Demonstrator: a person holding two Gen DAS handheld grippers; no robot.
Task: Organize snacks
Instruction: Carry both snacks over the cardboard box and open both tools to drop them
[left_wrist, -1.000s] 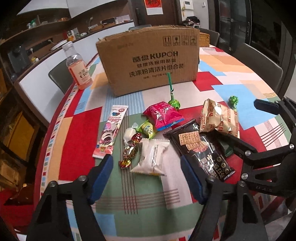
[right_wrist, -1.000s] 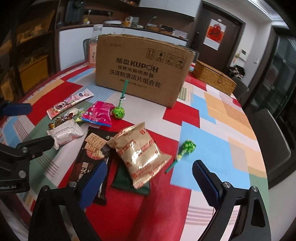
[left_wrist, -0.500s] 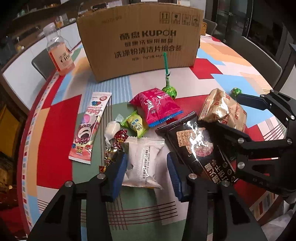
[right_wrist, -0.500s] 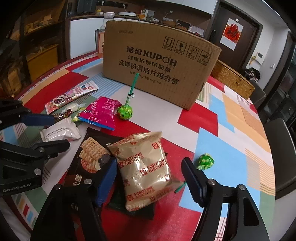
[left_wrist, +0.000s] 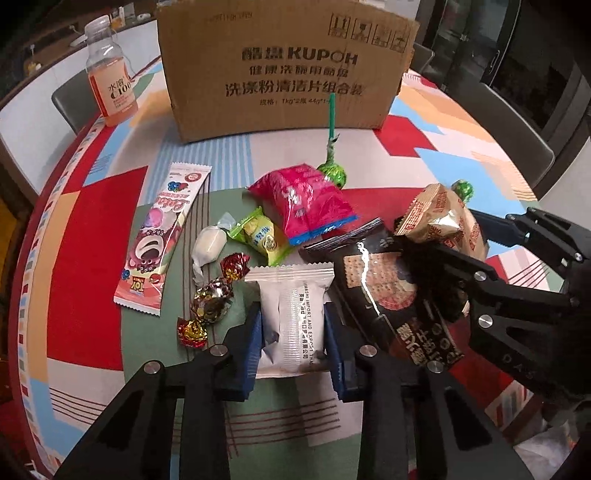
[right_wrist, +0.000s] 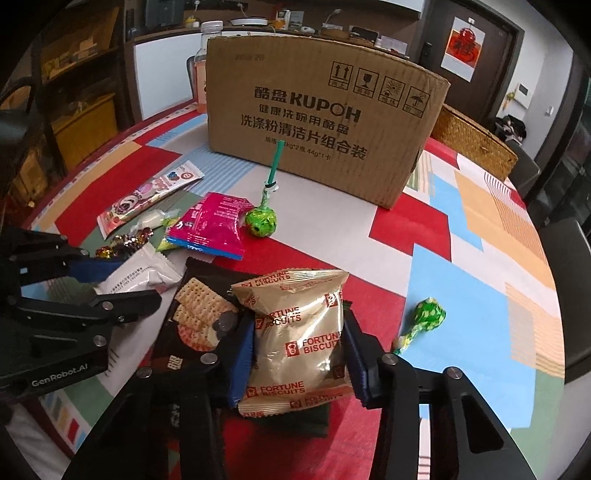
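both grippers closed in, each seemingly pinching one packet; two lollipops (right_wrist: 260, 220).

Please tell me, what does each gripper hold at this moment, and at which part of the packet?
The left gripper clamps the white packet by its two long side edges. The right gripper clamps the gold Fortune Biscuits bag by its two sides.

The box (left_wrist: 284, 66) stands at the back of the table (left_wrist: 92, 229), with the bottle (left_wrist: 110, 85) to its left. Before the box lie a lollipop (left_wrist: 332, 170), snack packets and candies (left_wrist: 210, 302). A basket (right_wrist: 476, 144) sits behind the box's right end.
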